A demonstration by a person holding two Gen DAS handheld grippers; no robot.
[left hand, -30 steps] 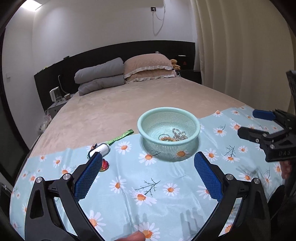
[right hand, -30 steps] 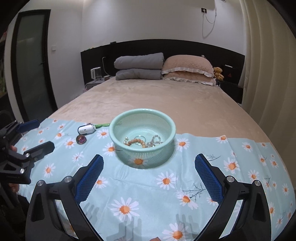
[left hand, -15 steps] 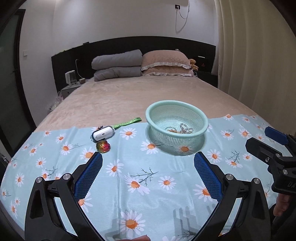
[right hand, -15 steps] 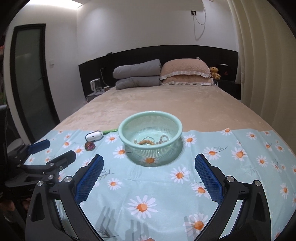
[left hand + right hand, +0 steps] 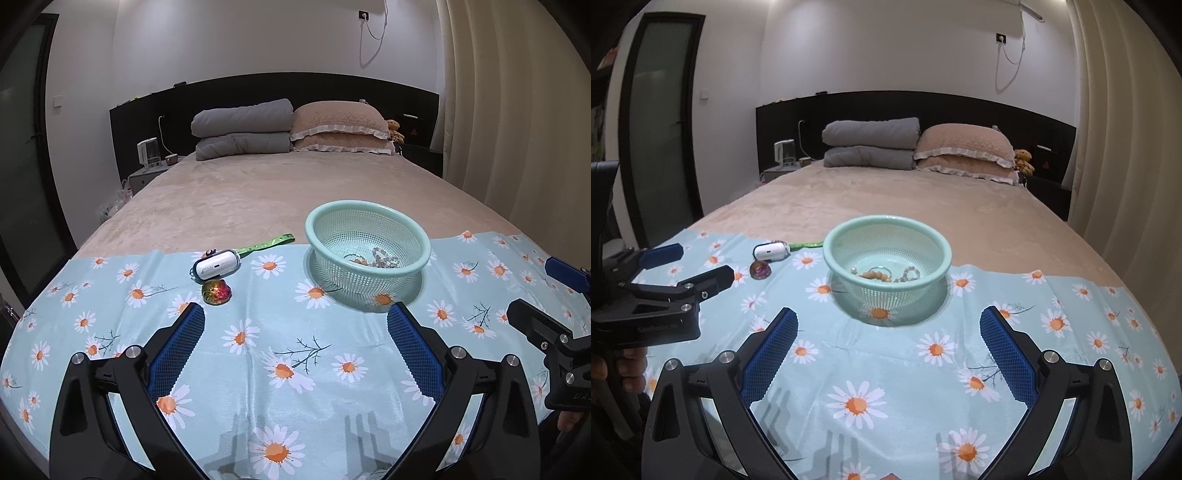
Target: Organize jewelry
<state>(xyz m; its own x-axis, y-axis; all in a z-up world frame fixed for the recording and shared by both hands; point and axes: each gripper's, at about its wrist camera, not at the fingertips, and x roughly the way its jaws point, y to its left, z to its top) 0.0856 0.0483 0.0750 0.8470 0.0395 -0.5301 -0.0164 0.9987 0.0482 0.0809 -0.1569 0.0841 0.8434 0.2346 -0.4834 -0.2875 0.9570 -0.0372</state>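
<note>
A mint mesh basket (image 5: 369,221) (image 5: 886,225) stands on the daisy cloth (image 5: 280,343) and holds bead bracelets (image 5: 877,274). Left of it lie a white case (image 5: 216,266) (image 5: 769,251) on a green strap (image 5: 267,243) and an iridescent shell-like trinket (image 5: 216,291) (image 5: 760,268). My left gripper (image 5: 295,314) is open and empty, above the cloth in front of the trinket and basket. My right gripper (image 5: 888,317) is open and empty, in front of the basket. Each gripper shows at the edge of the other's view.
The cloth covers the foot of a beige bed (image 5: 280,188). Grey bedding (image 5: 242,129) and pink pillows (image 5: 340,127) lie at the headboard. A nightstand with a kettle (image 5: 147,155) stands left, curtains (image 5: 517,110) right.
The left view has swung left, so the basket sits further right and the case and trinket nearer centre. The right gripper has drawn back a little. Both stay open.
</note>
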